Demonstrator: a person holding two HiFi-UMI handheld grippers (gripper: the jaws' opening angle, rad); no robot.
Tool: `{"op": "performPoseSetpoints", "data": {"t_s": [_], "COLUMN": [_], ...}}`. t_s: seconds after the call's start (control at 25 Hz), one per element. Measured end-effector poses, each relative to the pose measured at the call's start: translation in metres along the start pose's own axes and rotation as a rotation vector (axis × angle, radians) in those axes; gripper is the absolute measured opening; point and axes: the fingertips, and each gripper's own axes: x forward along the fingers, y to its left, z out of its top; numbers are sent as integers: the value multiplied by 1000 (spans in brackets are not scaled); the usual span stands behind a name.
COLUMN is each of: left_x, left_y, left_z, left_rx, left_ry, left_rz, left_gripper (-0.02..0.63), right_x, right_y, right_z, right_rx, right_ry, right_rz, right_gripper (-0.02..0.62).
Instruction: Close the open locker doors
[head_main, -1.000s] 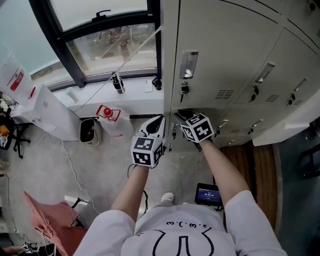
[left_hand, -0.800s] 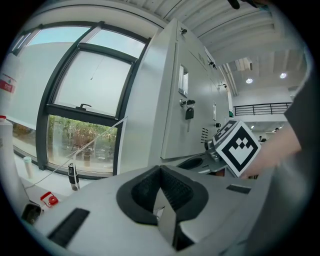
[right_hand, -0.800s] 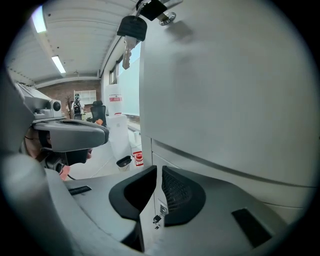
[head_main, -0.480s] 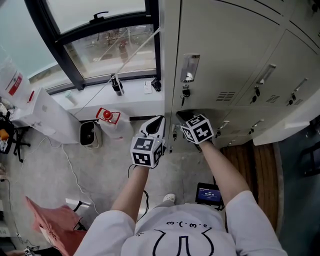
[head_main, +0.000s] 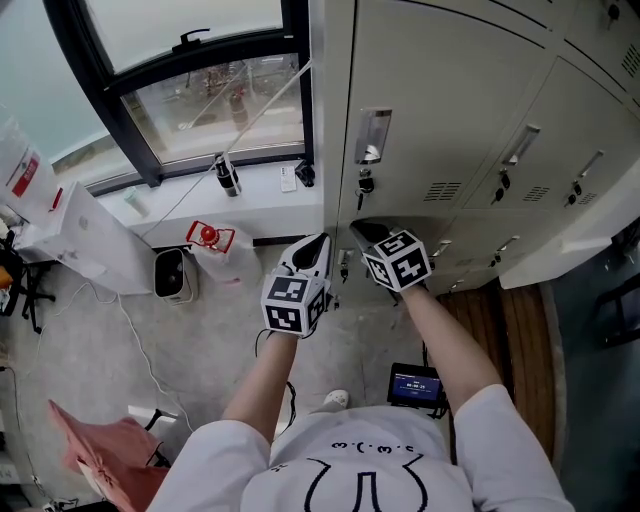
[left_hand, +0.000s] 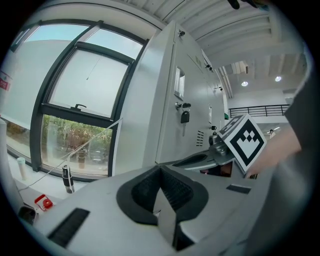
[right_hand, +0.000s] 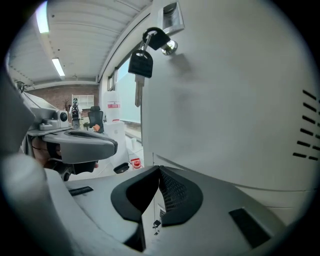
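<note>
Your right hand-held gripper (head_main: 360, 230) is clenched, jaws pressed together with nothing between them. It points at the front of a shut locker door (right_hand: 225, 90), low on the leftmost column of the lockers (head_main: 470, 120), and its tip is just beside that door; whether it touches cannot be told. In the right gripper view a key (right_hand: 142, 60) hangs from the lock above the jaws, and vent slots show at the door's right edge.

Your left hand-held gripper (head_main: 320, 242) is clenched too and empty. It hangs just beside the right one, near the lockers' left corner, in front of the window (head_main: 200, 90).

An open door (head_main: 565, 250) juts out from the locker row at the far right of the head view, well apart from both grippers. Below you lies the floor (head_main: 200, 330), with your arms reaching forward over it.
</note>
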Motion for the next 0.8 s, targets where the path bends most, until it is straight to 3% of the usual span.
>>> {"op": "performPoseSetpoints", "data": {"t_s": [0.8], "left_x": [-21], "left_y": [2], "left_z": [37], "left_rx": [39], "left_ry": [-86], "left_rz": [4], "left_gripper": [11], "right_x": [-19], "right_y": [-3], "right_z": [67], "right_rx": [-72], "right_ry": [-109], "right_rz": [-45], "right_gripper": [15]}}
